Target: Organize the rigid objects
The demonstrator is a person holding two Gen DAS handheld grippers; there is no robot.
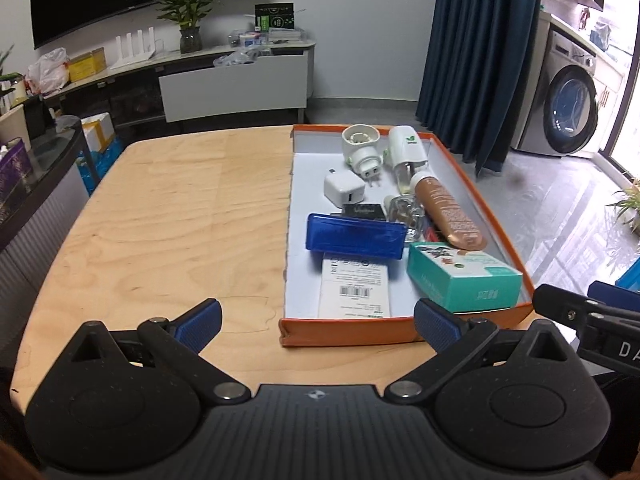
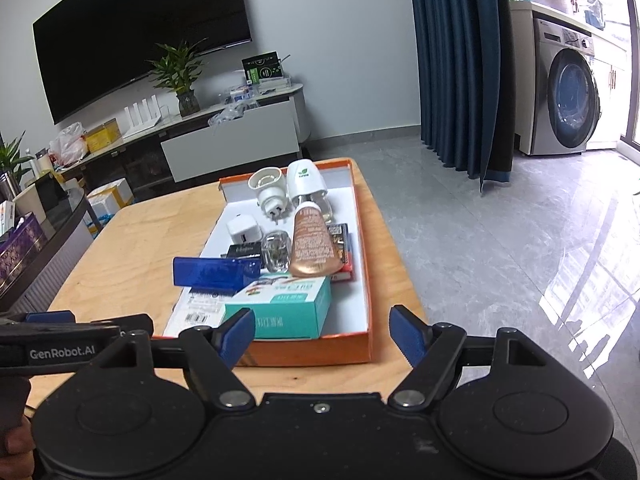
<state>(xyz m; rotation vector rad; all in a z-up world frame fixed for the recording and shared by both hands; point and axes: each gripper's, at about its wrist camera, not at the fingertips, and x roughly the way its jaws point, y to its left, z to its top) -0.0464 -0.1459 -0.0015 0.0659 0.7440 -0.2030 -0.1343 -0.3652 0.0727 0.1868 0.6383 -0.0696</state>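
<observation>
I hold both the left gripper (image 1: 316, 322) and right gripper (image 2: 322, 334) wide-fingered and empty short of the orange tray (image 1: 352, 336), where the blue case (image 1: 355, 236), teal box (image 1: 466, 280) and tube (image 1: 446, 210) all lie gathered on the bench (image 1: 168, 220).

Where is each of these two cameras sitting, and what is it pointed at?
Left wrist: on the left hand-held gripper, facing the table and orange tray; right hand-held gripper's tip at right.
Right wrist: on the right hand-held gripper, facing the tray's near right corner; left hand-held gripper and a hand at left.
Shared: tray, blue case, teal box.
</observation>
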